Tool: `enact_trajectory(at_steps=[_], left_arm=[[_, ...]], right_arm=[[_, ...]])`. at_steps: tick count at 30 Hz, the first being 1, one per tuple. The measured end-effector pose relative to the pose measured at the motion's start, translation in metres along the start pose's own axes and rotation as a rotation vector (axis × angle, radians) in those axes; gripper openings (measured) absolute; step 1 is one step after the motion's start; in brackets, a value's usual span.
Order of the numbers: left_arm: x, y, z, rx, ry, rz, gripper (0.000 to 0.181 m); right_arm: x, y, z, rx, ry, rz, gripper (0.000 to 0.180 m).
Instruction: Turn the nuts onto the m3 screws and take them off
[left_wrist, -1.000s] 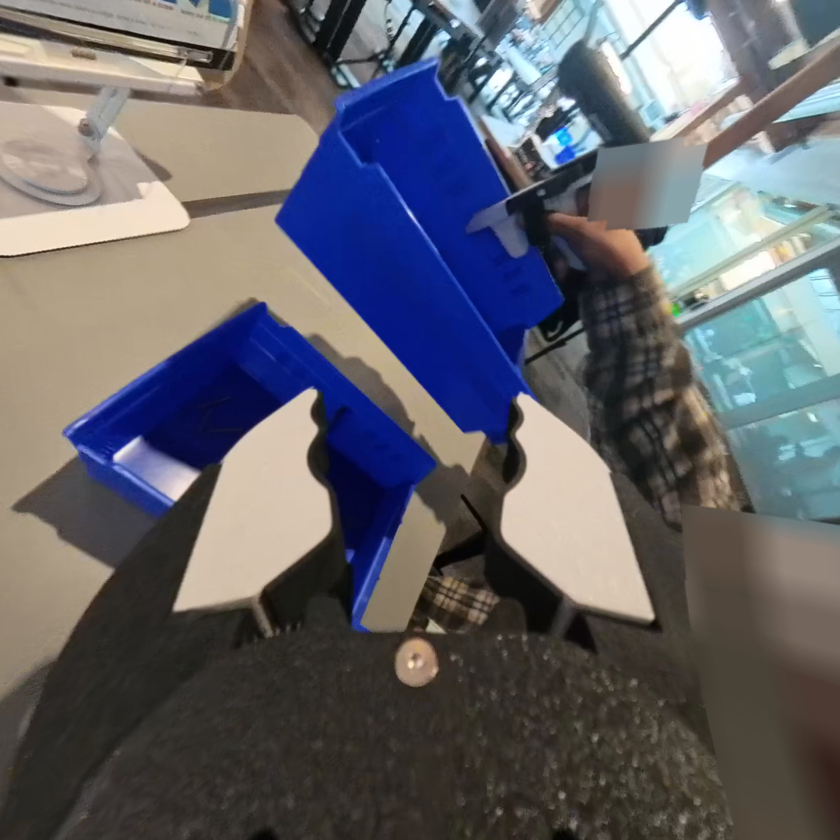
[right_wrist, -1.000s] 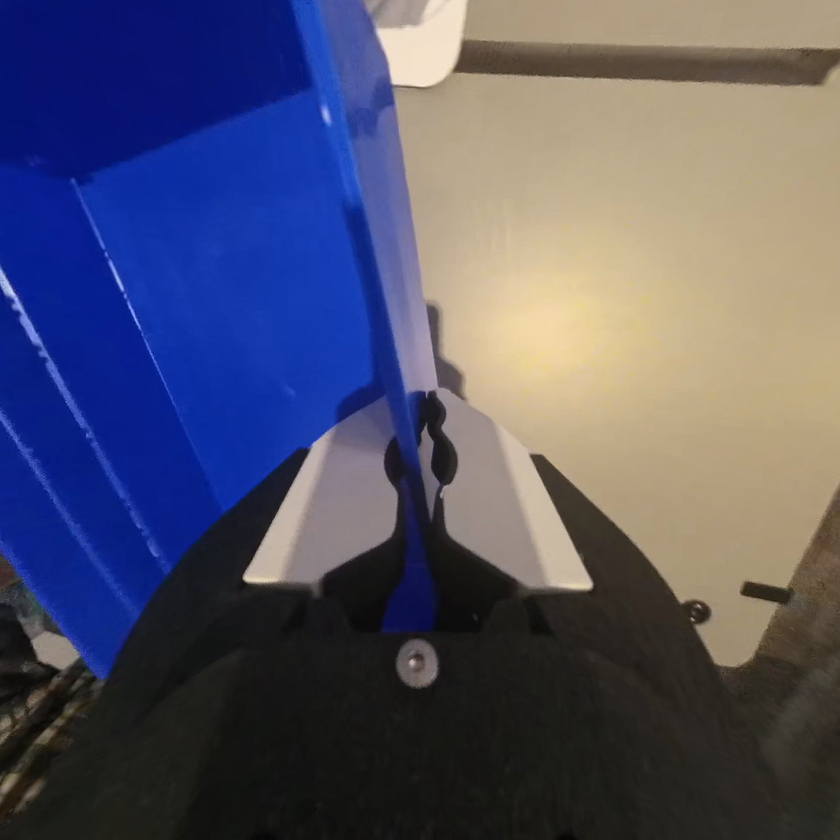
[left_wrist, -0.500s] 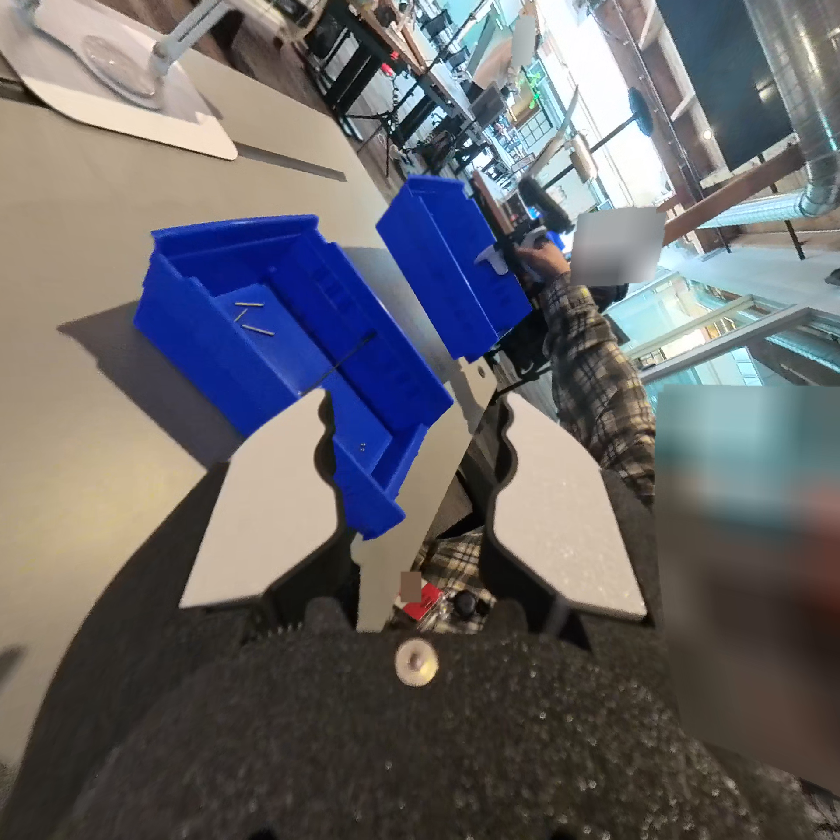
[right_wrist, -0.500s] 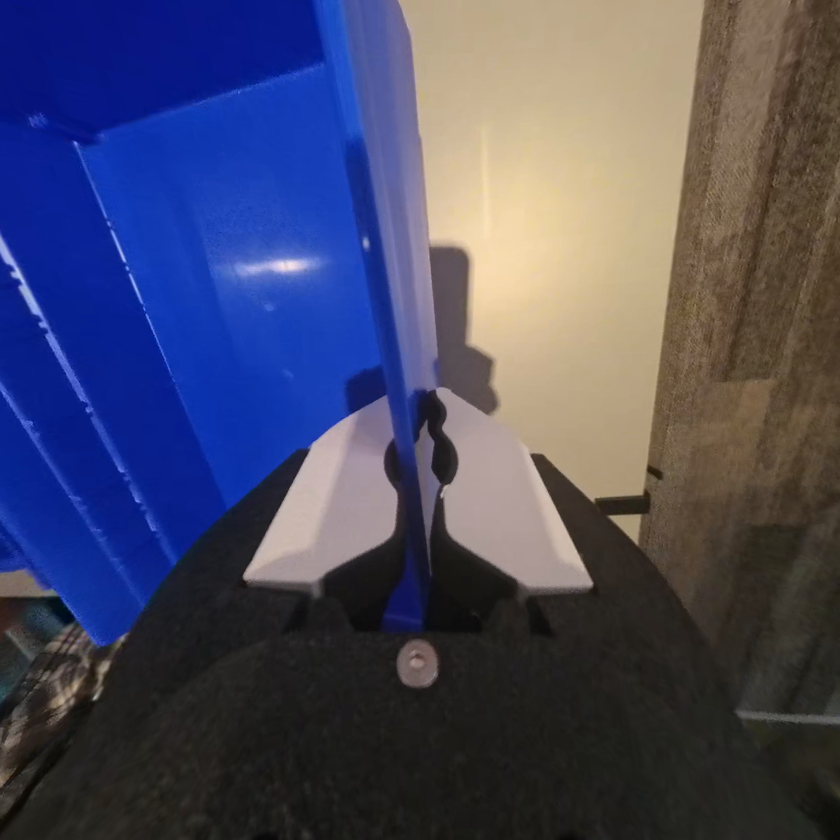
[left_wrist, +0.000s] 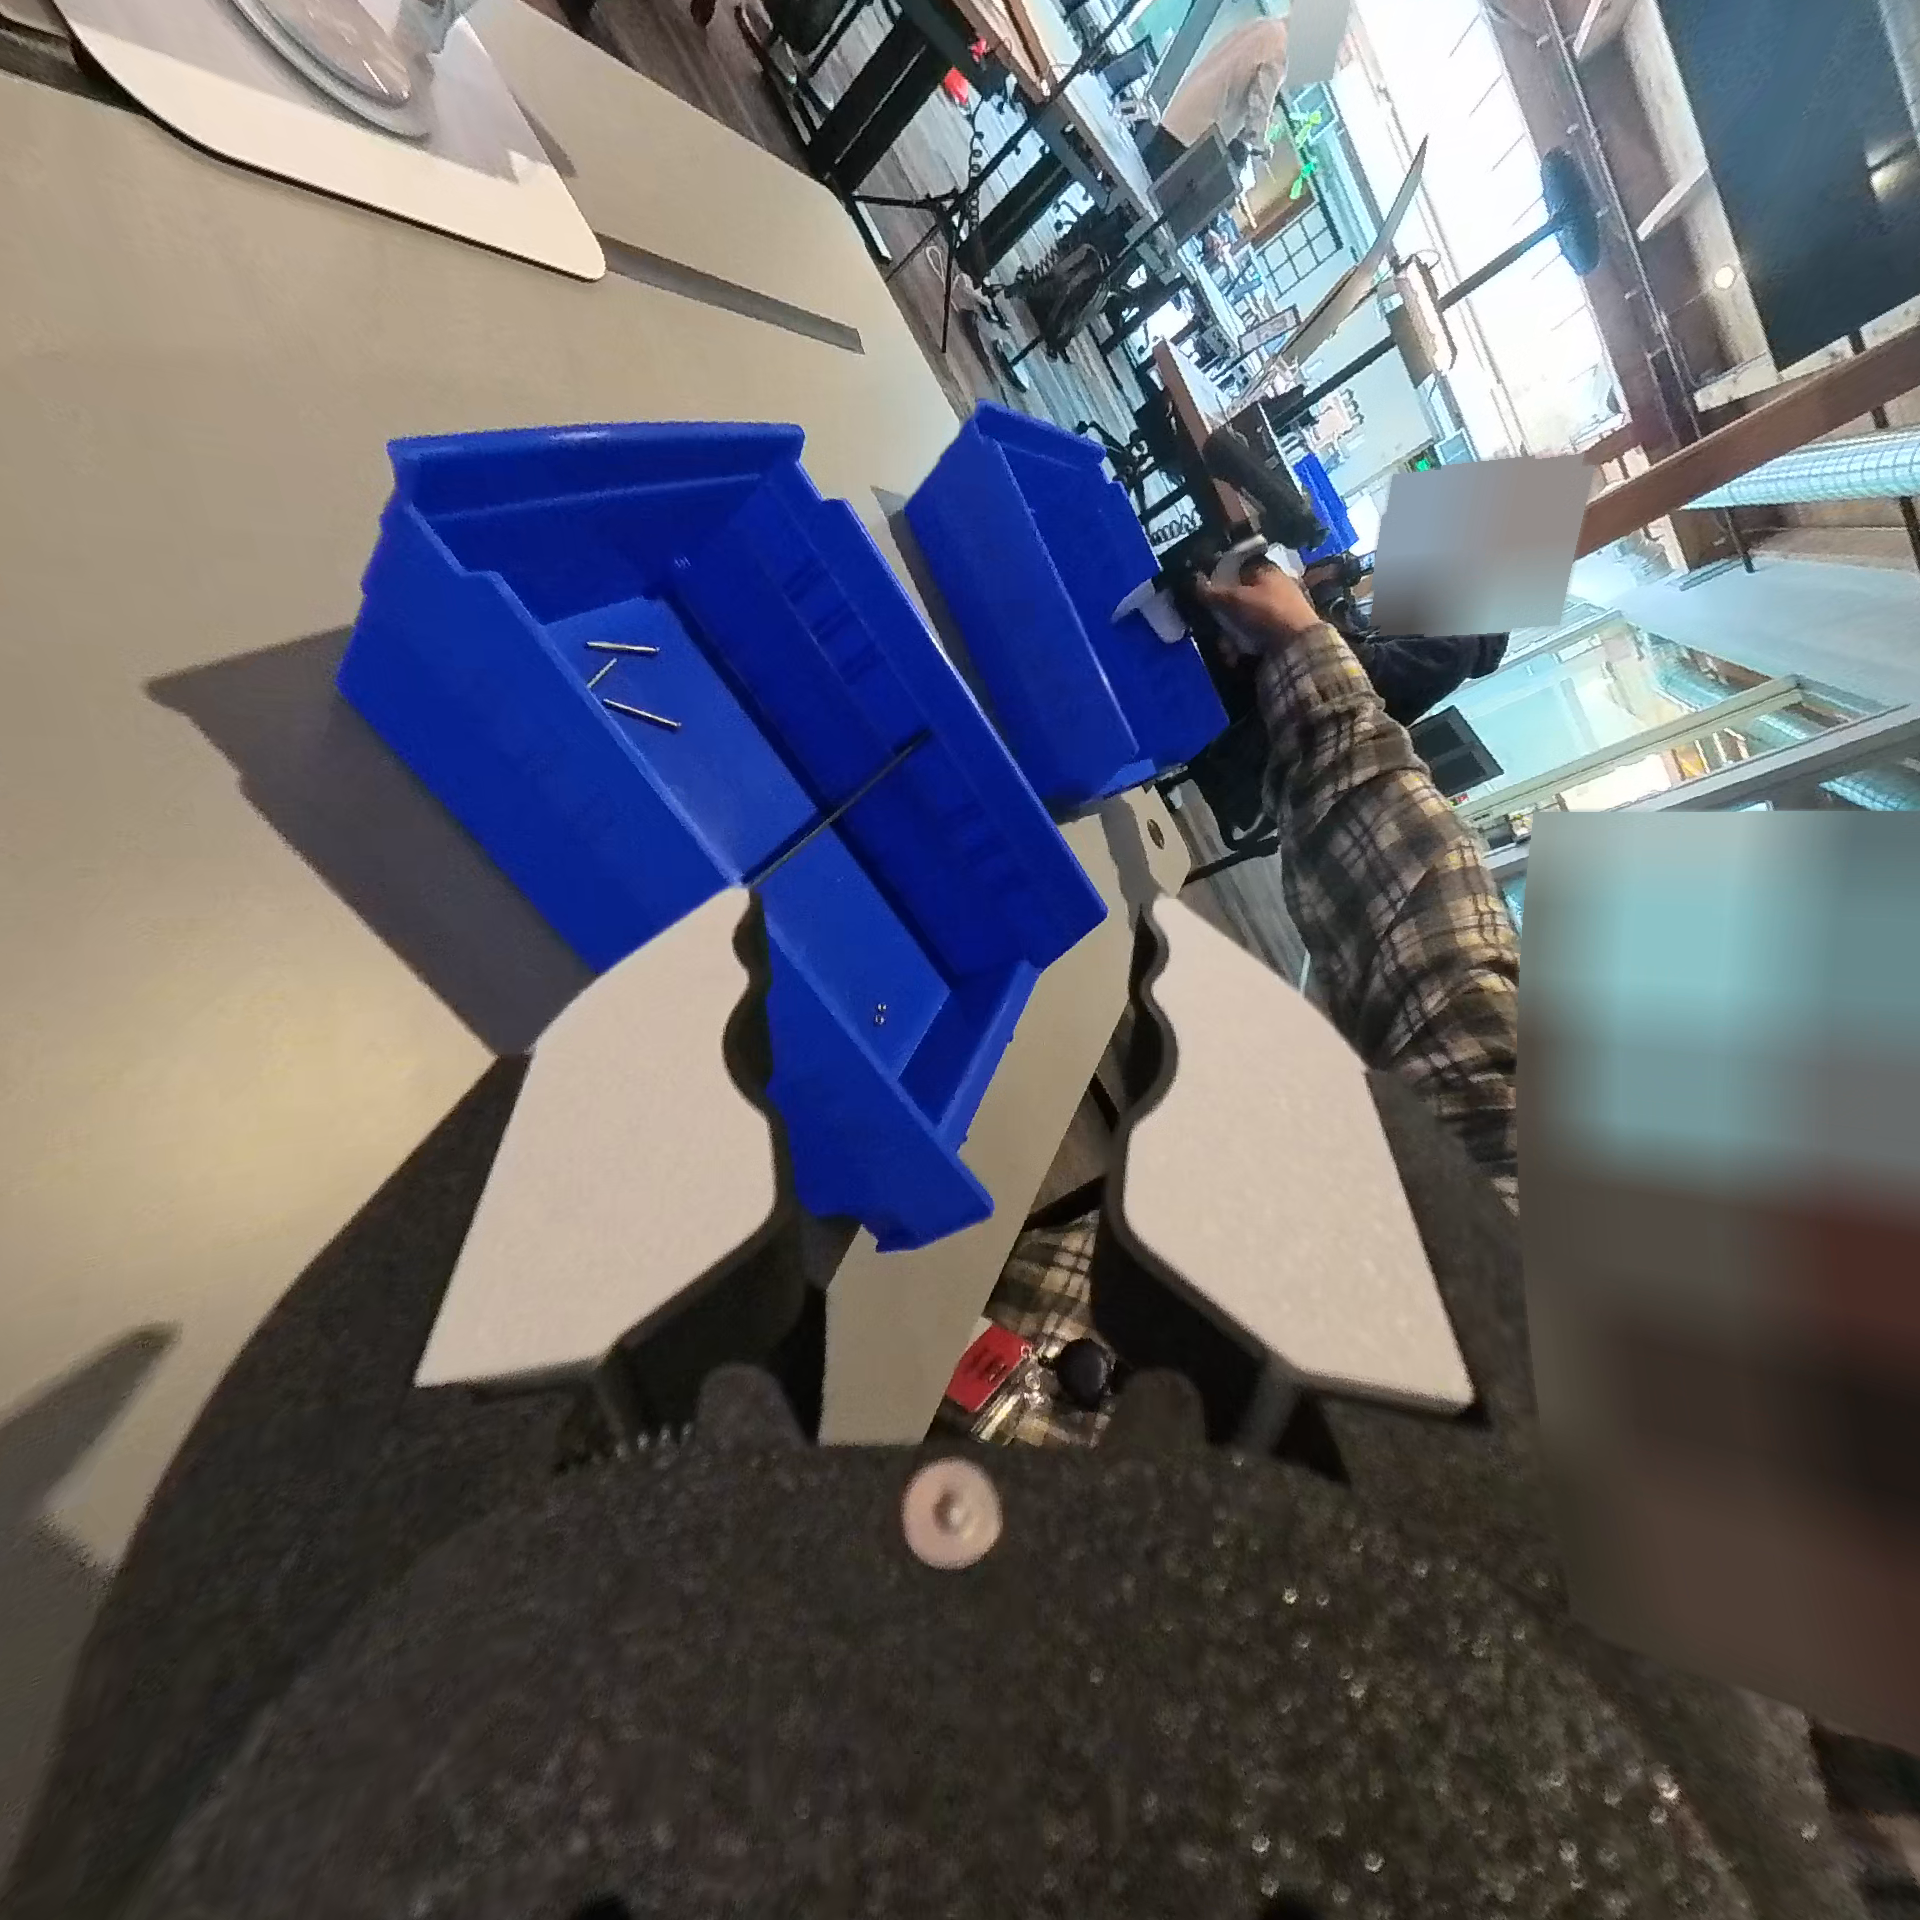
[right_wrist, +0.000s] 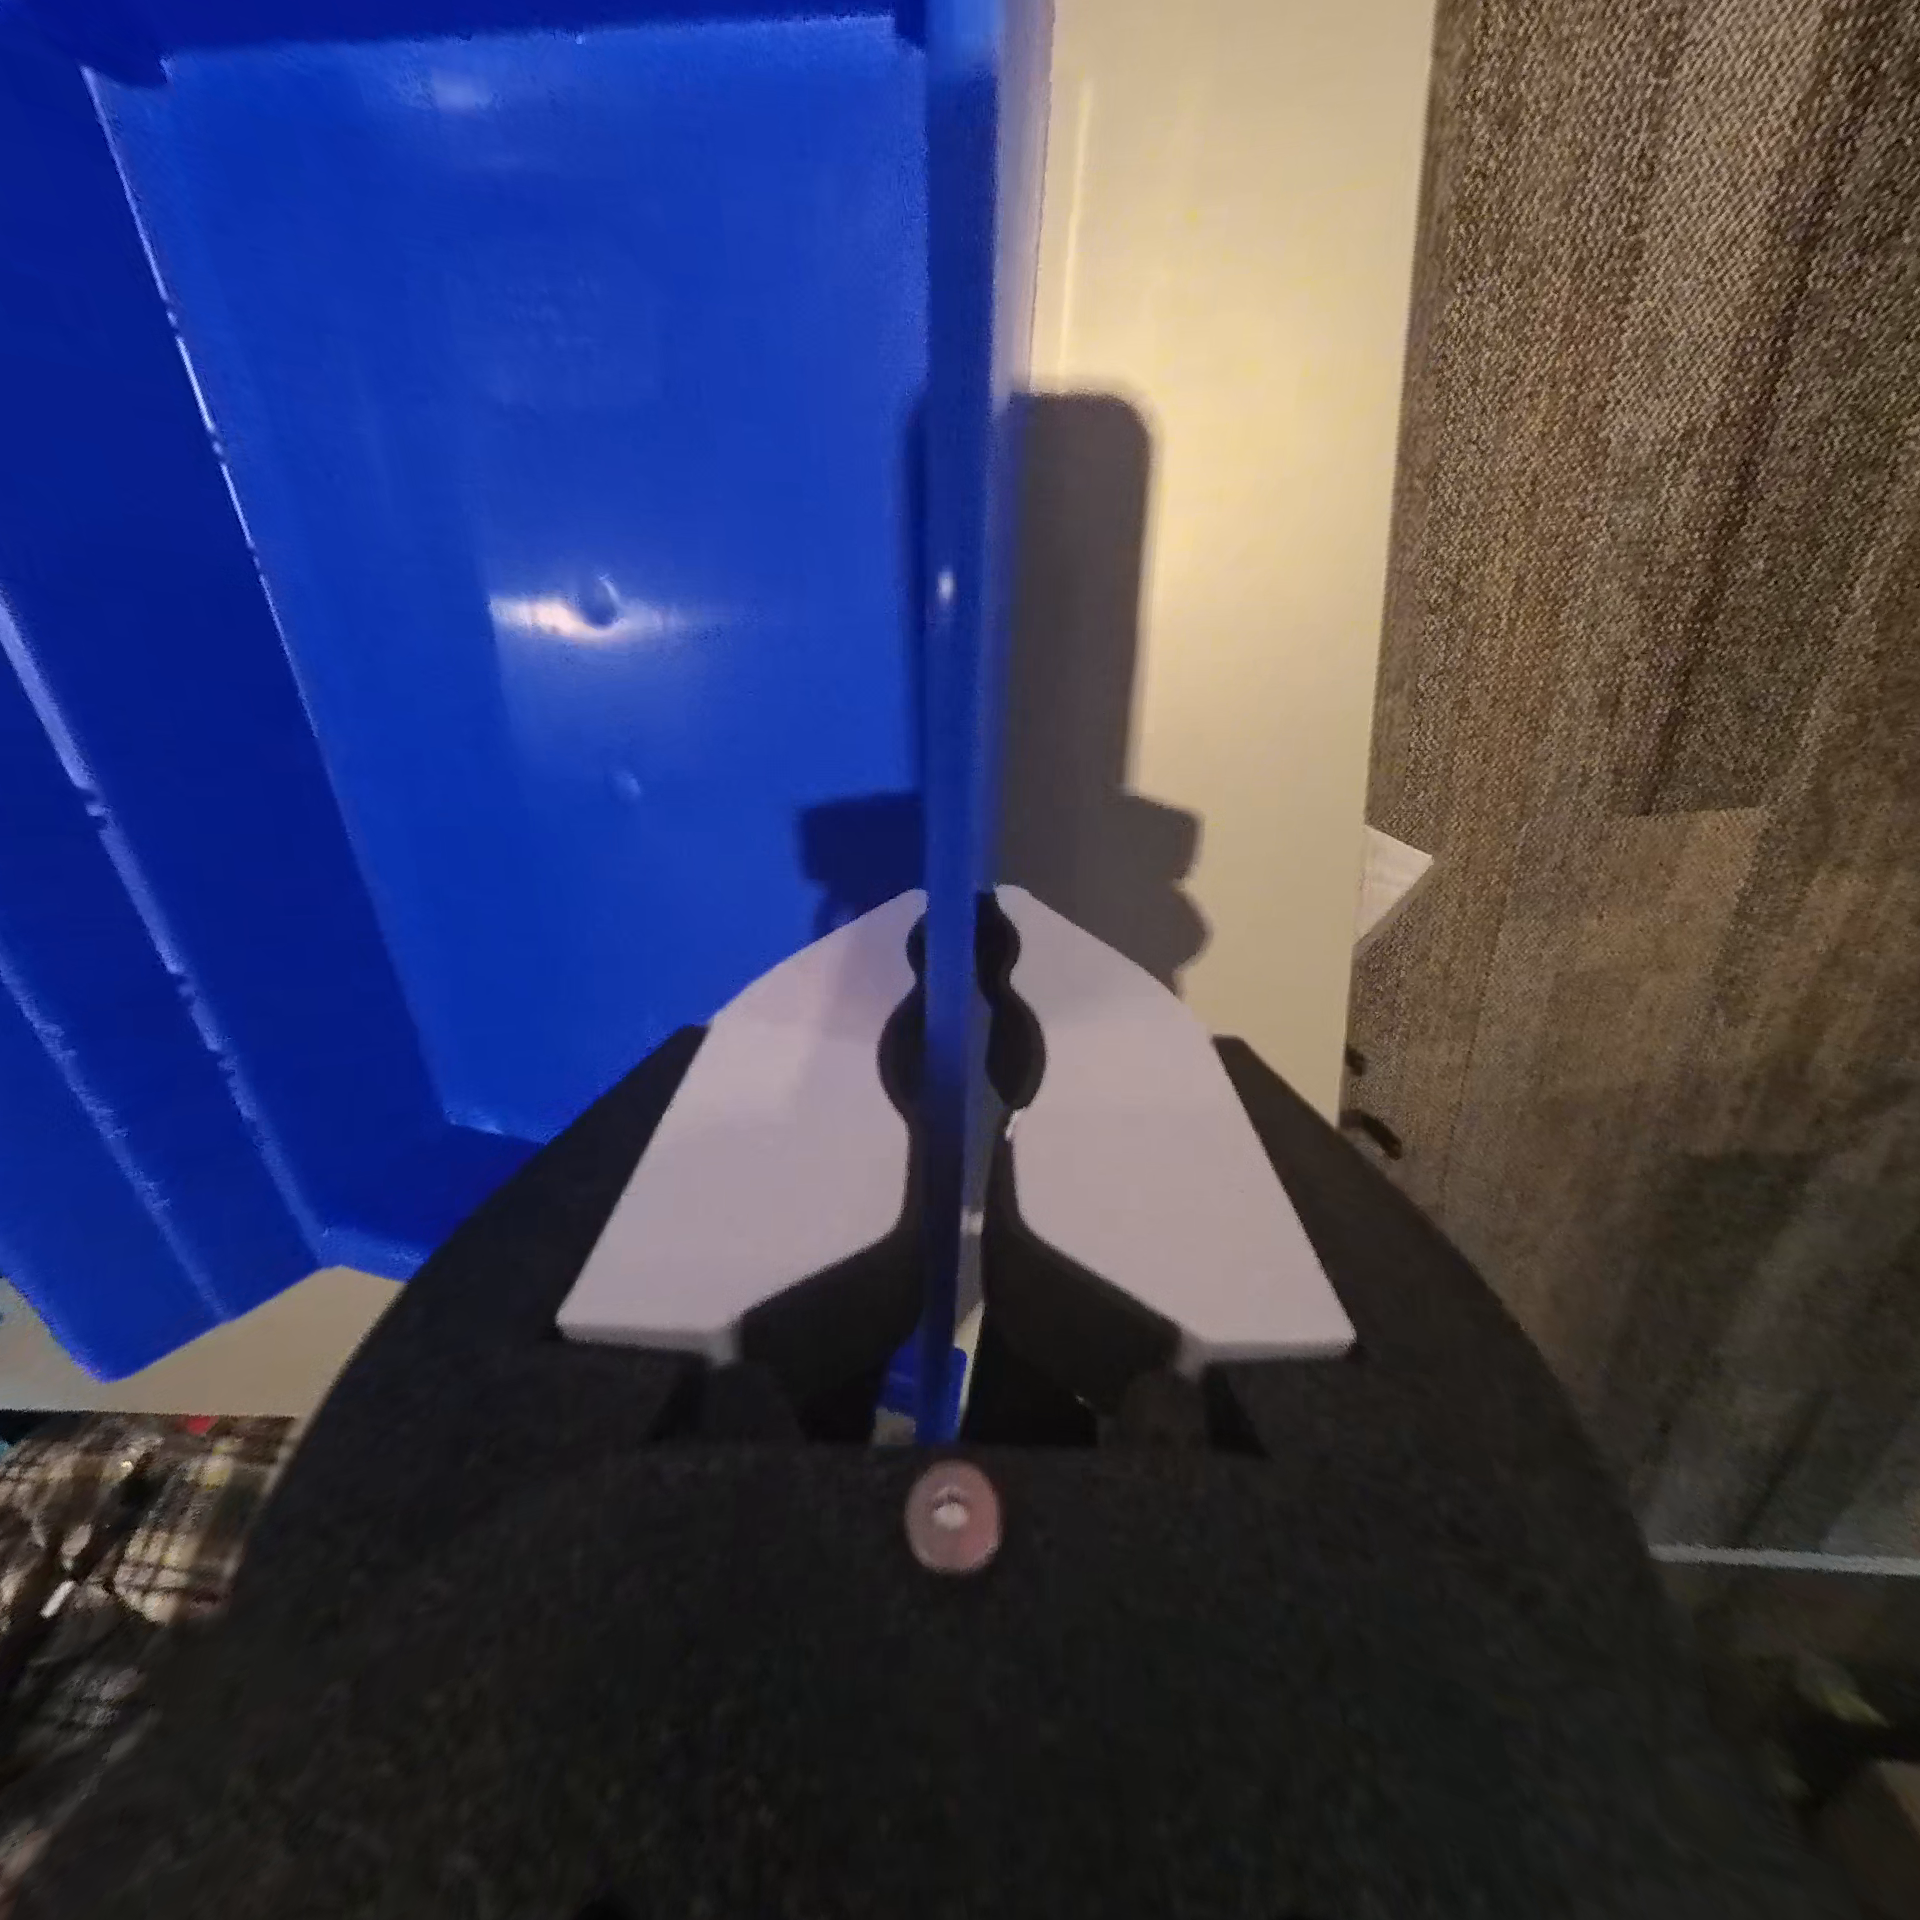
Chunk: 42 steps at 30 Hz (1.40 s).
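Note:
A blue divided bin (left_wrist: 582, 790) sits on the grey table (left_wrist: 208, 520). Its far compartment holds three thin screws (left_wrist: 629, 681). Its near compartment holds two tiny nuts (left_wrist: 881, 1013). My left gripper (left_wrist: 945, 935) is open and empty, hovering just above the bin's near end. My right gripper (right_wrist: 956, 914) is shut on the side wall of a second blue bin (right_wrist: 520, 623), held above the table by its edge. In the left wrist view that bin (left_wrist: 1049, 623) shows beyond the first, with the right gripper's fingers (left_wrist: 1148, 613) on its wall.
A white pad (left_wrist: 468, 197) with a round stand base lies at the far left of the table. The table's right edge runs close by, with grey-brown carpet (right_wrist: 1662, 727) below. A plaid sleeve (left_wrist: 1371, 883) reaches to the right gripper. The gap from one gripper's tips to the other's is roughly 70 centimeters.
The left wrist view has swung so the divided bin's inside and the screws show, and closed in on it. The right gripper has carried the second bin toward the table's edge.

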<state>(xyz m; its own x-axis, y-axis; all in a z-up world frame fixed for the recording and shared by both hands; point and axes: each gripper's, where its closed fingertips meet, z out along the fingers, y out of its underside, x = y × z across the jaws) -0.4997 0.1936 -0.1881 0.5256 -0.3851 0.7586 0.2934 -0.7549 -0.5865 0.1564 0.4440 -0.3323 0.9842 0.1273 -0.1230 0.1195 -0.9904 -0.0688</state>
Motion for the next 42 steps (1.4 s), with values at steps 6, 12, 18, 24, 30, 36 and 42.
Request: enact_trajectory(at_steps=[6, 12, 18, 24, 30, 36, 42], left_arm=[[-0.004, 0.006, 0.010, -0.019, 0.000, -0.019, 0.066], [-0.007, 0.009, 0.019, -0.035, -0.019, -0.029, 0.066], [-0.017, 0.008, 0.032, -0.060, -0.062, -0.046, 0.069], [-0.052, 0.016, 0.053, -0.164, -0.244, -0.065, 0.083], [-0.074, 0.025, 0.083, -0.348, -0.442, -0.047, 0.102], [-0.075, 0.060, 0.099, -0.545, -0.595, -0.037, 0.107], [-0.075, 0.106, 0.098, -0.662, -0.665, -0.069, 0.095]], right_arm=[[0.013, 0.001, 0.009, -0.006, -0.023, -0.053, 0.006], [0.020, 0.000, 0.019, -0.002, -0.060, -0.070, 0.005], [0.025, -0.005, 0.017, 0.028, -0.041, -0.155, 0.006], [0.002, -0.035, -0.051, 0.393, -0.160, -0.141, 0.043], [-0.048, -0.007, -0.110, 0.595, -0.091, -0.216, 0.059], [-0.101, 0.041, -0.134, 0.650, -0.123, -0.234, 0.055], [-0.133, 0.074, -0.132, 0.659, -0.149, -0.297, 0.052]])
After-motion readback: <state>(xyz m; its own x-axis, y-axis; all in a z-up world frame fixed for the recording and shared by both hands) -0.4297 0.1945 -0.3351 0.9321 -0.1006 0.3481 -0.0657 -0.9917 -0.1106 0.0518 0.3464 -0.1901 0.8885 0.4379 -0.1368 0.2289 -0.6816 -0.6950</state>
